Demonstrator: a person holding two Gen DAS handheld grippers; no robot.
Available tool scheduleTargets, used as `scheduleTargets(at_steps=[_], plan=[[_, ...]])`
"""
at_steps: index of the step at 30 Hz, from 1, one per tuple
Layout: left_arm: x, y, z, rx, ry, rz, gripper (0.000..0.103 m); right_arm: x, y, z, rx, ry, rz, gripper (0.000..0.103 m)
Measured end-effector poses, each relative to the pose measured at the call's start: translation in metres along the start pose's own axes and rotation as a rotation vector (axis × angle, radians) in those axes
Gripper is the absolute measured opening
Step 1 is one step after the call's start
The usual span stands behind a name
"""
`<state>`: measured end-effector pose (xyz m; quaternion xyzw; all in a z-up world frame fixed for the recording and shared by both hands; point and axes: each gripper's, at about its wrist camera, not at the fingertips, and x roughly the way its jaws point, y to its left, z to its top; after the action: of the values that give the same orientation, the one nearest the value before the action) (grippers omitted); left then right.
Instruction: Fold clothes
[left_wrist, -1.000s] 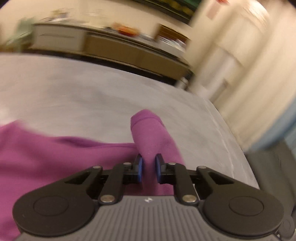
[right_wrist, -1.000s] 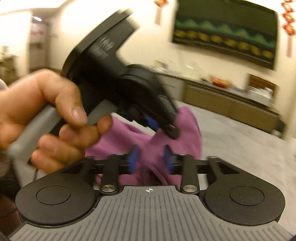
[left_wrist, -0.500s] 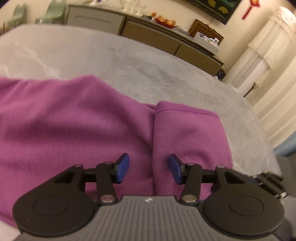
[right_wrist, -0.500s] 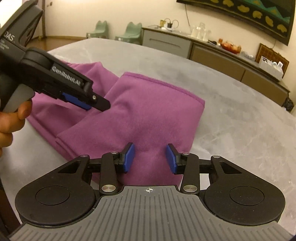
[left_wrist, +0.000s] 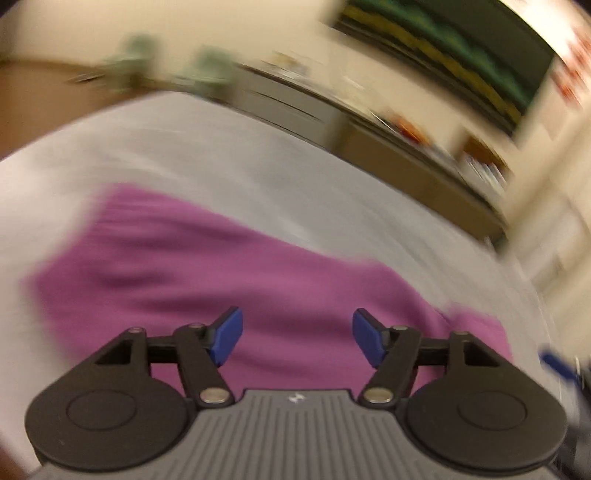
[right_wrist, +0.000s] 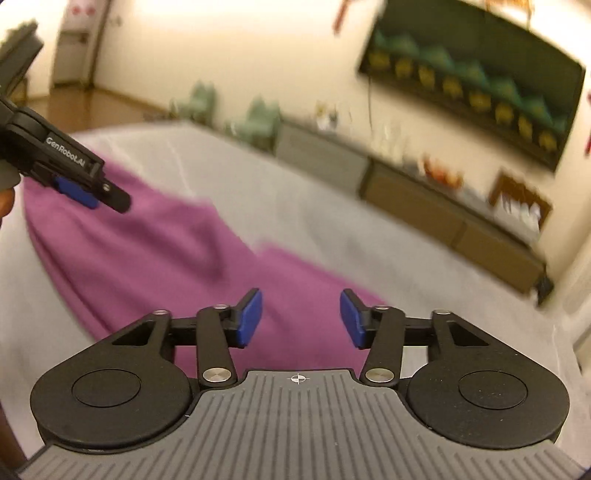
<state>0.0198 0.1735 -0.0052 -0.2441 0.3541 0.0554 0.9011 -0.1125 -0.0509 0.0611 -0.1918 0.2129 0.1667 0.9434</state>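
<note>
A purple fleece garment (left_wrist: 229, 280) lies folded on a grey marble table (left_wrist: 221, 147). It also shows in the right wrist view (right_wrist: 177, 251). My left gripper (left_wrist: 297, 341) is open and empty, held above the near part of the garment; the view is blurred by motion. My right gripper (right_wrist: 301, 319) is open and empty above the garment's near right end. The left gripper also shows at the left edge of the right wrist view (right_wrist: 92, 192), above the garment's far left part.
The grey table (right_wrist: 369, 236) stretches beyond the garment to its far edge. A long low sideboard (right_wrist: 424, 199) with small items stands along the back wall. Two green chairs (right_wrist: 229, 107) stand behind the table.
Both grippers let go of the garment and opened wide. They have lifted and drawn back from it. The garment now lies flat on the table.
</note>
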Motion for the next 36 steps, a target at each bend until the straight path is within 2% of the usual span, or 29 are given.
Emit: scheduleTargets(at_steps=[2, 3, 5, 8, 12, 14, 15, 16, 17, 18, 20, 22, 24, 25, 26, 28, 29, 30, 31, 33, 35, 36], plan=[[-0.016, 0.052, 0.004, -0.136, -0.022, 0.050, 0.067, -0.007, 0.047, 0.012, -0.045, -0.022, 0.084, 0.073], [-0.021, 0.073, 0.005, -0.202, -0.023, 0.052, 0.067, -0.008, 0.073, 0.017, -0.077, -0.024, 0.131, 0.076], [-0.030, 0.114, 0.006, -0.333, -0.024, 0.050, 0.068, -0.011, 0.126, 0.026, -0.154, -0.026, 0.217, 0.077], [-0.041, 0.146, 0.012, -0.464, -0.044, 0.029, 0.073, 0.006, 0.207, 0.041, -0.301, -0.039, 0.280, 0.077], [-0.041, 0.163, 0.017, -0.521, -0.037, -0.027, 0.076, 0.039, 0.290, 0.063, -0.442, -0.035, 0.337, 0.077], [-0.033, 0.165, 0.018, -0.514, -0.010, -0.054, 0.079, 0.053, 0.310, 0.072, -0.450, -0.035, 0.352, 0.074], [-0.028, 0.164, 0.018, -0.504, 0.015, -0.065, 0.079, 0.058, 0.315, 0.076, -0.447, -0.031, 0.353, 0.072], [-0.019, 0.163, 0.017, -0.499, 0.032, -0.077, 0.080, 0.063, 0.318, 0.081, -0.443, -0.025, 0.352, 0.056], [-0.011, 0.162, 0.016, -0.495, 0.048, -0.089, 0.080, 0.066, 0.320, 0.085, -0.445, -0.006, 0.349, 0.016], [-0.005, 0.160, 0.016, -0.486, 0.060, -0.093, 0.081, 0.066, 0.318, 0.088, -0.442, -0.006, 0.334, 0.005], [0.000, 0.158, 0.013, -0.479, 0.063, -0.115, 0.092, 0.060, 0.312, 0.090, -0.419, -0.033, 0.308, 0.003], [0.006, 0.150, 0.013, -0.464, 0.053, -0.179, 0.096, 0.043, 0.298, 0.095, -0.352, -0.056, 0.310, 0.002], [0.017, 0.139, 0.017, -0.428, 0.063, -0.236, 0.095, 0.029, 0.286, 0.096, -0.295, -0.056, 0.353, 0.001], [0.023, 0.133, 0.019, -0.410, 0.069, -0.264, 0.076, 0.025, 0.280, 0.096, -0.272, -0.047, 0.383, 0.001], [0.028, 0.128, 0.020, -0.384, 0.073, -0.247, 0.044, 0.021, 0.273, 0.096, -0.248, -0.038, 0.413, 0.001], [0.032, 0.127, 0.019, -0.361, 0.083, -0.193, 0.036, 0.016, 0.262, 0.093, -0.219, -0.004, 0.481, 0.004], [0.031, 0.129, 0.018, -0.361, 0.081, -0.177, 0.031, 0.015, 0.255, 0.090, -0.220, 0.023, 0.516, 0.021], [0.030, 0.131, 0.017, -0.362, 0.079, -0.160, 0.030, 0.013, 0.248, 0.088, -0.220, 0.049, 0.550, 0.033], [0.029, 0.133, 0.016, -0.362, 0.077, -0.143, 0.027, 0.005, 0.237, 0.087, -0.199, 0.049, 0.564, 0.054], [0.024, 0.136, 0.014, -0.363, 0.065, -0.118, 0.026, -0.009, 0.201, 0.093, -0.064, 0.032, 0.580, 0.053], [0.018, 0.130, 0.013, -0.330, 0.041, -0.093, 0.026, 0.009, 0.184, 0.093, 0.005, 0.064, 0.550, 0.042], [0.015, 0.125, 0.013, -0.304, 0.028, -0.073, 0.026, 0.019, 0.177, 0.093, 0.034, 0.082, 0.532, 0.040]])
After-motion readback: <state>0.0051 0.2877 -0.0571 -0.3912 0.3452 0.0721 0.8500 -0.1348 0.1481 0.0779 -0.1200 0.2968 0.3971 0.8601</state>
